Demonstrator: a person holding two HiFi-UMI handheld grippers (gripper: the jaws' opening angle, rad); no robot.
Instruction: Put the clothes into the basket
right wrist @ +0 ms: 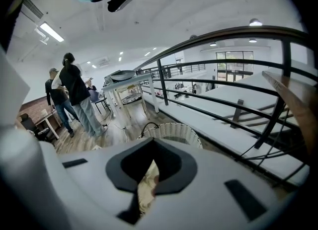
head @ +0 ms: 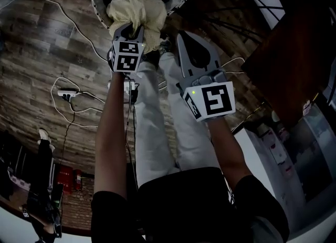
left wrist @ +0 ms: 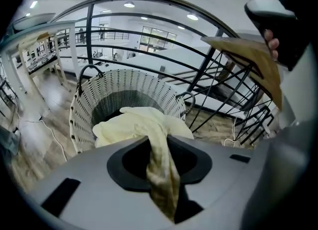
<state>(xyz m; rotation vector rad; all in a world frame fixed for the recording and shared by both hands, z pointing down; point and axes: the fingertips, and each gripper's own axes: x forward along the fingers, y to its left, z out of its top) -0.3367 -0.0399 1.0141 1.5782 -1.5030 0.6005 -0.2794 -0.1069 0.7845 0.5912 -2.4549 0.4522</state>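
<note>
- wood-plank floor (head: 37,42) with white cables (head: 63,11) trailing across it; a black railing (left wrist: 149,52) edges a bright open hall.
- white wicker basket (left wrist: 124,82) stands on the floor beside the railing.
- left claw (head: 132,31) is clamped on a pale yellow cloth (left wrist: 144,122); the cloth's long axis runs forward out of the jaws, its bunched end over the basket's near rim.
- right claw (right wrist: 150,163) is closed, with pale fabric pinched in its slit.

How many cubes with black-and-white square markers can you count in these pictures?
2. One marker cube sits on the left gripper, which grips the pale yellow cloth; the other marker cube is on the right gripper. None appears hidden.
</note>
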